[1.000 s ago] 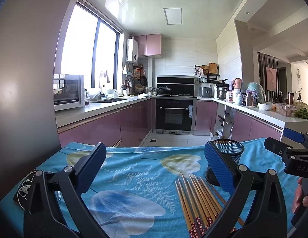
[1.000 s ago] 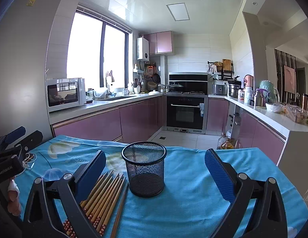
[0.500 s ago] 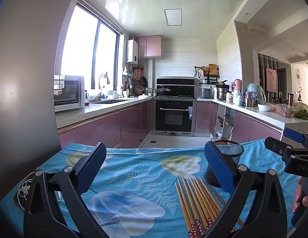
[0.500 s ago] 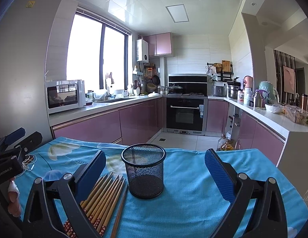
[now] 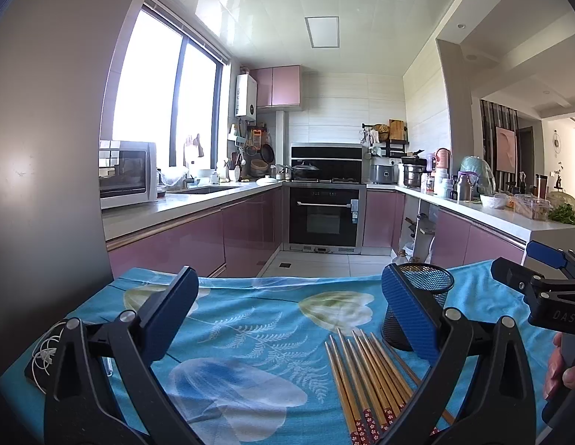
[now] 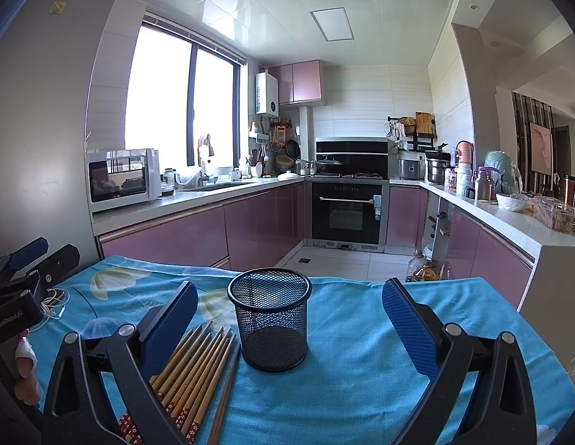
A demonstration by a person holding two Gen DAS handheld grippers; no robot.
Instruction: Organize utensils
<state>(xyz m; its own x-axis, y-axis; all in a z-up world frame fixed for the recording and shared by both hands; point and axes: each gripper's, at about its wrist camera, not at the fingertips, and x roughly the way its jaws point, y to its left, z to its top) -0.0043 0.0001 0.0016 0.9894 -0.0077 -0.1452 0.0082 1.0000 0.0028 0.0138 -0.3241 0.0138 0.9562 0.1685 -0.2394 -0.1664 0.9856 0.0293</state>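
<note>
right wrist view: empty mesh cup (image 6: 269,319) upright beside chopsticks (image 6: 192,374), both grippers' jaws wide.

Chopsticks (image 6: 198,371) on tablecloth (image 6: 361,352), just left of mesh cup (image 6: 269,319)

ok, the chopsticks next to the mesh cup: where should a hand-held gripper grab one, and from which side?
Probably from above, on the outermost chopstick beside the mesh cup. It lies a little apart from the tightly packed row, so fingers could straddle it across its width. Grip the plain shaft about mid-length. The sticks lie flat on the cloth, so a side approach finds nothing to pinch. Both hand-held grippers are open.
</note>
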